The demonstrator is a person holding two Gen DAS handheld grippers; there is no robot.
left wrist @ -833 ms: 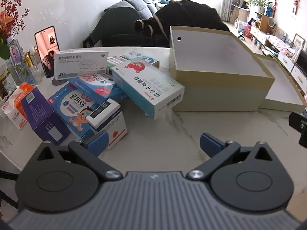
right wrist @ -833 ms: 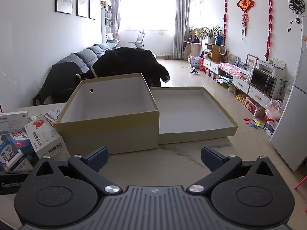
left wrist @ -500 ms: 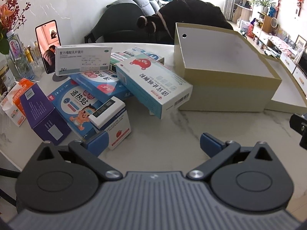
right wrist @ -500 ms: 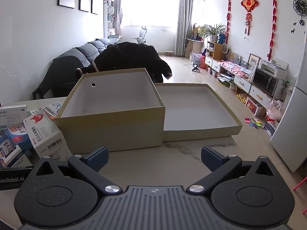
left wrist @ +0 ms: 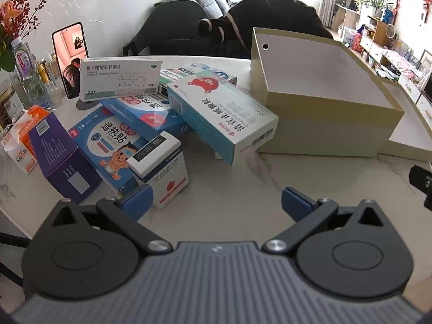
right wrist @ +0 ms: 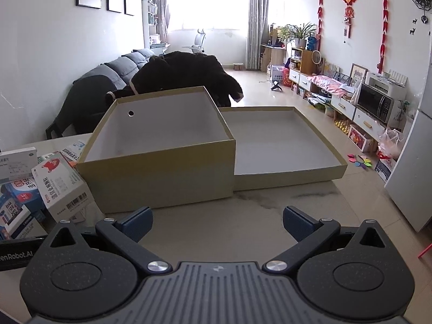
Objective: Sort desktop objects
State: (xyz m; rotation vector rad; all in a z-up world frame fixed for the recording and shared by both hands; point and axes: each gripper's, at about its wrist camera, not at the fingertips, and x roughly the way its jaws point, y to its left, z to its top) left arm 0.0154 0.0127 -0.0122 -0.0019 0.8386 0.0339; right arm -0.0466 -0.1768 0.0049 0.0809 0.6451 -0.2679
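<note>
A heap of medicine boxes lies on the marble table to the left of an open tan cardboard box (left wrist: pixel 324 132). On top lies a white-and-teal box with a red bear (left wrist: pixel 224 116). A small white box with a strawberry (left wrist: pixel 164 170) stands at the front, and a blue cartoon-baby box (left wrist: pixel 105 143) lies under it. My left gripper (left wrist: pixel 216 202) is open and empty, its left fingertip (left wrist: pixel 137 199) close beside the strawberry box. My right gripper (right wrist: pixel 217 222) is open and empty just in front of the tan box (right wrist: pixel 162 178).
The box's shallow lid (right wrist: pixel 283 159) lies open side up to the right of the tan box. A purple box (left wrist: pixel 59 156), an orange-and-white carton (left wrist: pixel 19 140), a phone on a stand (left wrist: pixel 71 59) and a vase with bottles (left wrist: pixel 24 70) stand at the left edge.
Both grippers have moved forward toward the boxes. The medicine heap and the tan box now look larger and closer. Nothing on the table has moved.
</note>
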